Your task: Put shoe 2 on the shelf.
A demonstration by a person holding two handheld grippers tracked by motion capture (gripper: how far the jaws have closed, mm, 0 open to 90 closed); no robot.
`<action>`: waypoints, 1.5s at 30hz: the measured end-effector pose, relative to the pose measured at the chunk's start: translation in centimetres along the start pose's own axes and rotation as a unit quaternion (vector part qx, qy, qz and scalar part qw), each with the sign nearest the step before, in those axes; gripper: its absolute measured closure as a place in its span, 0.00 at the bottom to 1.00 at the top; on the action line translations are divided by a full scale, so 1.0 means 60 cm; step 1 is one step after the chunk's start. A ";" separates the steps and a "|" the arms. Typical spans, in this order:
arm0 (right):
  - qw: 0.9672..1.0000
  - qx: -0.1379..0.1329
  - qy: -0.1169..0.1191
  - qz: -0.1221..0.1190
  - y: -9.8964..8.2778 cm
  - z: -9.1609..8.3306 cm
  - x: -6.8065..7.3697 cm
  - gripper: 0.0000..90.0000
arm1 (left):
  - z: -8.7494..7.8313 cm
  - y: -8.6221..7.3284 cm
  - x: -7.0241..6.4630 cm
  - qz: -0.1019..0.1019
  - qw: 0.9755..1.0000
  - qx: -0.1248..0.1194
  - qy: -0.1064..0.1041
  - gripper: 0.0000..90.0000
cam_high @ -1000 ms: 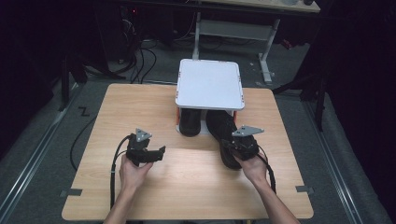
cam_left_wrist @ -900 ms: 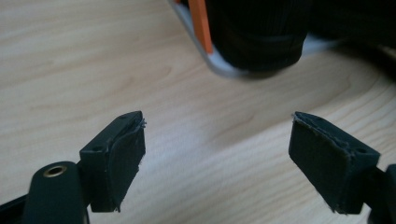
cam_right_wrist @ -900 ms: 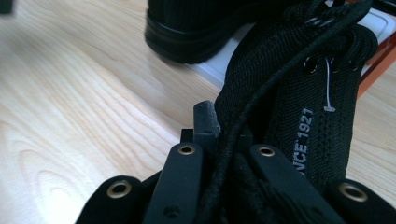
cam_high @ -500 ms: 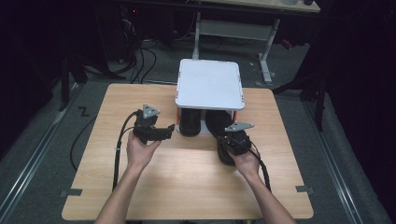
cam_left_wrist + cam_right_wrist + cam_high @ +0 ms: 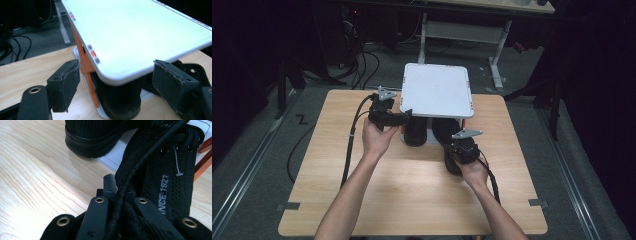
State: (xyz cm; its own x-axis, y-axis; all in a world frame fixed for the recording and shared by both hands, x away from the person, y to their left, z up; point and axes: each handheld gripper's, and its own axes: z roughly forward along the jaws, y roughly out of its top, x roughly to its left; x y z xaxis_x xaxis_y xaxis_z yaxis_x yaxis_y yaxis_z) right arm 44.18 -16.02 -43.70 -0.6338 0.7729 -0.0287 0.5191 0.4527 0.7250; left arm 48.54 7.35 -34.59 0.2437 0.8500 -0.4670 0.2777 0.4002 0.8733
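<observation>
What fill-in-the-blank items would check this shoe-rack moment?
1. The right claw is shut on a black shoe's ____.
2. The rack's top shelf is ____ in colour.
3. The left claw stands ____ at the shelf's near corner.
4. The other shoe sits ____ the top shelf.
Missing words: lace; white; open; under
</observation>
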 end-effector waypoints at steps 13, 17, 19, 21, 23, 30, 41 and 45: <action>1.000 0.001 -0.002 0.009 0.008 0.012 -0.005 0.96 | 0.043 -0.012 0.002 0.003 1.000 0.014 0.025 0.30; 1.000 0.004 -0.006 0.014 0.016 0.021 -0.006 0.96 | 0.047 -0.011 0.008 -0.008 0.999 0.015 0.030 0.30; 1.000 0.007 -0.009 0.015 0.020 0.026 -0.007 0.96 | 0.051 -0.010 0.014 -0.010 0.999 0.013 0.037 0.30; 1.000 0.007 -0.011 0.017 0.023 0.031 -0.008 0.96 | 0.052 -0.011 0.014 -0.010 0.999 0.012 0.034 0.29; 1.000 0.008 -0.012 0.020 0.023 0.036 -0.011 0.96 | 0.050 -0.014 0.011 0.004 0.999 0.007 0.034 0.30; 0.999 0.012 -0.020 0.029 0.039 0.050 -0.018 0.96 | 0.050 -0.014 0.012 -0.002 1.000 0.010 0.021 0.35; 0.999 0.008 -0.026 0.034 0.045 0.064 -0.027 0.95 | 0.049 -0.016 0.007 0.001 1.000 0.010 0.011 0.44; 0.999 0.011 -0.032 0.031 0.054 0.072 -0.031 0.95 | 0.048 -0.018 0.004 0.002 1.000 0.011 0.010 0.47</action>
State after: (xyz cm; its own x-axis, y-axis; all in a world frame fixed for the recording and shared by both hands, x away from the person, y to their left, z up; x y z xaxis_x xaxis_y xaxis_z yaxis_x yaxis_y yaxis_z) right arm 49.54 -14.06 -44.25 -0.5623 0.8264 -0.0291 0.5696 0.4126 0.7109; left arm 51.01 6.15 -36.03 0.2264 0.8587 -0.4597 0.2968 0.3887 0.8723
